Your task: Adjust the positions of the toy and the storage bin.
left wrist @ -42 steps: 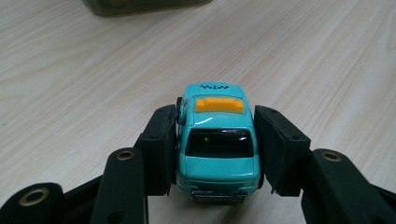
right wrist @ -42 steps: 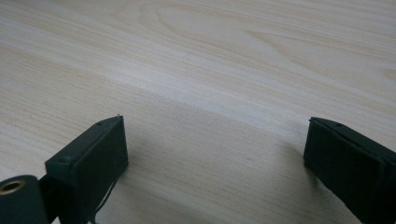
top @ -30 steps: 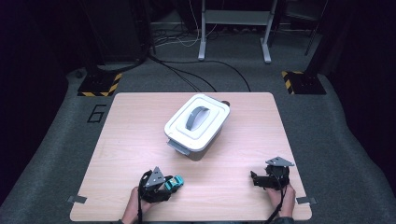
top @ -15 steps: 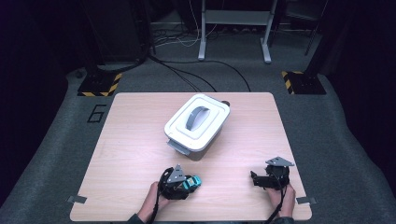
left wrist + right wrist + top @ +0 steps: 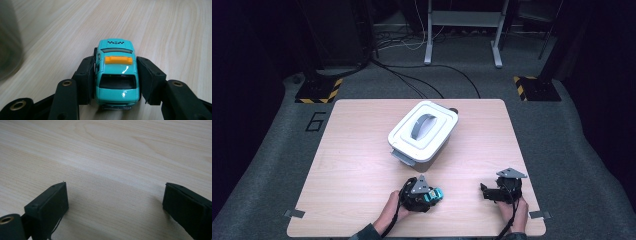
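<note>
left gripper (image 5: 116,82) is clamped on the teal toy car (image 5: 117,75) by its flanks, low over the table (image 5: 362,165) just in front of the lidded white box (image 5: 423,131), probably its destination. right gripper (image 5: 115,202) sits spread wide, empty, parked well clear.

Count: one teal toy taxi (image 5: 117,77); one white lidded bin (image 5: 424,134); two handheld grippers, left (image 5: 433,195), right (image 5: 485,192); one wooden table (image 5: 352,165).
</note>
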Available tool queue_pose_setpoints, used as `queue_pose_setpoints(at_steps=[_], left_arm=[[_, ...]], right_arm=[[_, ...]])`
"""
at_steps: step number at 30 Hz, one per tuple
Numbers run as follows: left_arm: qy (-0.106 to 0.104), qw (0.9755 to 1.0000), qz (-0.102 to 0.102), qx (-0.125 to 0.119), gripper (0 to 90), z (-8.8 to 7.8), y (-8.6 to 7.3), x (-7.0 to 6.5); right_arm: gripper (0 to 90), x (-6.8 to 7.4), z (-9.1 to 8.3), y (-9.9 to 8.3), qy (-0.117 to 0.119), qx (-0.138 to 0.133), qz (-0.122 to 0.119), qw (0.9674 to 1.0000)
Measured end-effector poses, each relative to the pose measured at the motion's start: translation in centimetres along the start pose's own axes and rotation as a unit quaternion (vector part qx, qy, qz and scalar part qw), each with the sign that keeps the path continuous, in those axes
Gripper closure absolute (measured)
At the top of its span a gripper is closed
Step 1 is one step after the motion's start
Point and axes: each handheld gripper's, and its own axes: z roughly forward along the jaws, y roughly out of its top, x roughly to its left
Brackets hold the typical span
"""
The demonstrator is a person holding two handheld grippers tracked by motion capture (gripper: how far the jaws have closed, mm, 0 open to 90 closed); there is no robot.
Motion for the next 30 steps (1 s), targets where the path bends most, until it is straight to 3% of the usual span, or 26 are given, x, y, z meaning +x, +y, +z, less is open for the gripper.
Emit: queue_pose_setpoints(at_steps=[1, 10, 25, 30], left_arm=[[-0.004, 0.9999, 0.01, 0.005, 50.5, 0.5, 0.5, -0.2], [-0.021, 0.9992, 0.034, 0.009, 50.4, 3.0, 2.9, -1.2], [-0.036, 0.998, 0.049, 0.019, 50.1, 5.3, 5.1, -2.3], [-0.035, 0.9983, 0.044, 0.016, 50.0, 5.6, 5.3, -2.4]], right_arm=[[5.6, 0.0, 0.0, 0.0, 0.0, 0.0, 0.0, 1.0], [5.7, 0.0, 0.0, 0.0, -0.001, 0.0, 0.0, 1.0], [5.7, 0.0, 0.0, 0.0, -0.001, 0.0, 0.0, 1.0], [5.8, 0.0, 0.0, 0.0, 0.0, 0.0, 0.0, 1.0]])
